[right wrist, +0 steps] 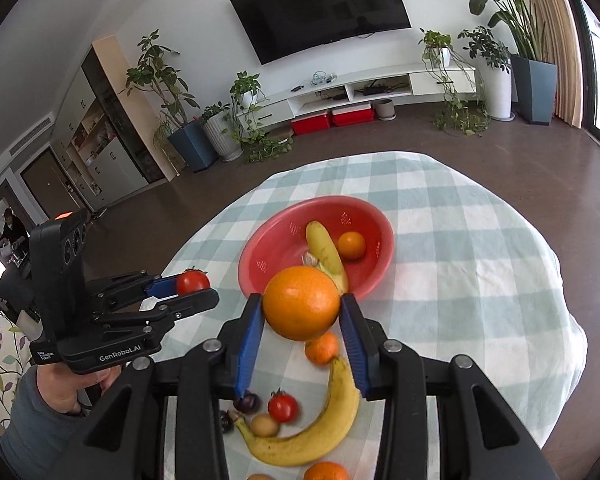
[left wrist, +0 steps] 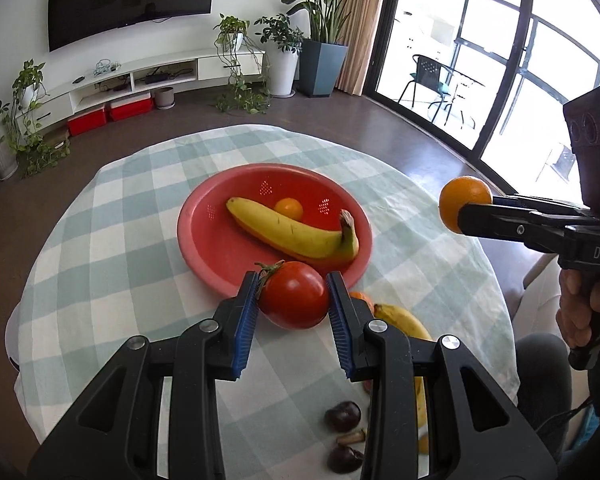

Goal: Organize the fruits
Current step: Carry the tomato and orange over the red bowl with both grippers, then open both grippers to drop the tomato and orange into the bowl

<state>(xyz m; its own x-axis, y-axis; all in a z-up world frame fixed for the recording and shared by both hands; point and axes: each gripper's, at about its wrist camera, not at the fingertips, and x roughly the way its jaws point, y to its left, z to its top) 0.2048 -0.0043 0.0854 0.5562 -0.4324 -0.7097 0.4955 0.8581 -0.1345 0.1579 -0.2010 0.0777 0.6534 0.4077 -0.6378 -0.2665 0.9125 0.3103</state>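
while left hand-held gripper (left wrist: pixel 293 300) clamps tomato (left wrist: pixel 294 300), right hand-held gripper (right wrist: pixel 302 308) clamps orange (right wrist: pixel 302 308).

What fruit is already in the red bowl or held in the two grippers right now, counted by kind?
Bananas: 1, the banana in the red bowl.
Oranges: 2, the small orange in the bowl and the large orange in the right gripper.
Tomatoes: 1, the tomato in the left gripper.
Total: 4.
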